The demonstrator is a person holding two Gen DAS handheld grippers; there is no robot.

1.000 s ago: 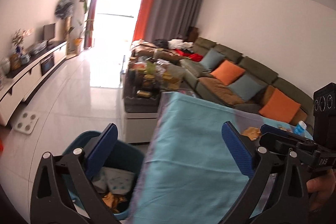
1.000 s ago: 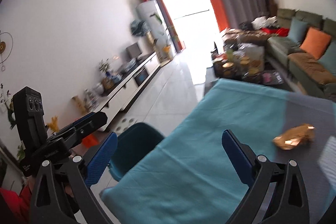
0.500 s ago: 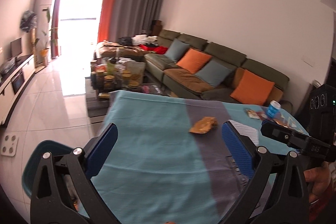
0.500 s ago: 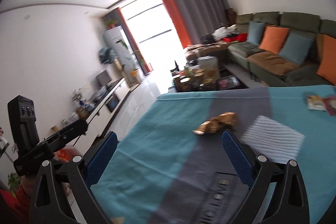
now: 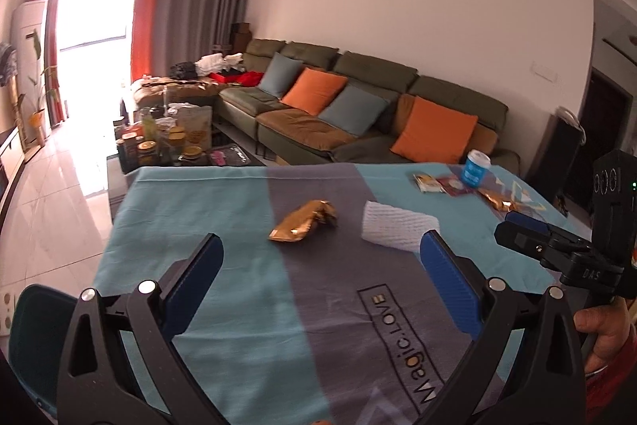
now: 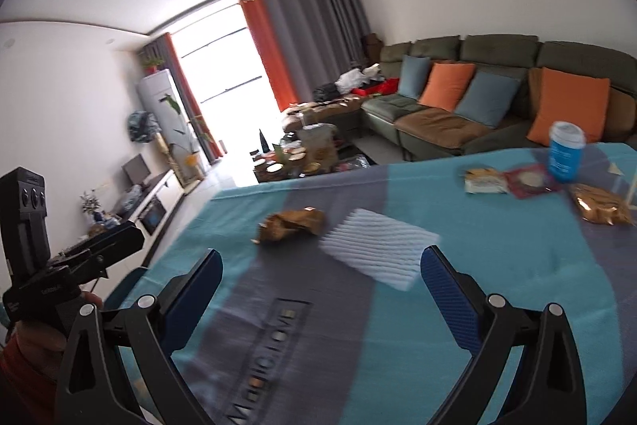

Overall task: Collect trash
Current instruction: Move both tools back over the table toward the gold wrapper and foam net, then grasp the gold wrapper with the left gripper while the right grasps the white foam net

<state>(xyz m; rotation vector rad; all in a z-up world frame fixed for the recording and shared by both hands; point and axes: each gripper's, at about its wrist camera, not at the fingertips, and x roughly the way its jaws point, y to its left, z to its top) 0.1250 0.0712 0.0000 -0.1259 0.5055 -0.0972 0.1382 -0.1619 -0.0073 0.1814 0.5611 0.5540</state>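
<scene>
Your left gripper (image 5: 318,265) and right gripper (image 6: 318,277) both hover above the worktop (image 5: 179,210) with fingers spread wide, holding nothing. Just ahead lie a crumpled gold wrapper (image 5: 302,220) and, beside it, a white napkin (image 5: 398,226) (apart, not touching). Farther right sit flat packets (image 6: 505,180), another gold wrapper (image 6: 601,210) and a blue cup (image 6: 565,150).

Both wrist cams low over tablecloth (image 5: 223,210), sofa-ward

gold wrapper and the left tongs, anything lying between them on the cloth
Nothing: in the left wrist view the stretch of tablecloth between the open left tongs and the crumpled gold wrapper is bare. The white napkin lies off to the wrapper's right.
</scene>
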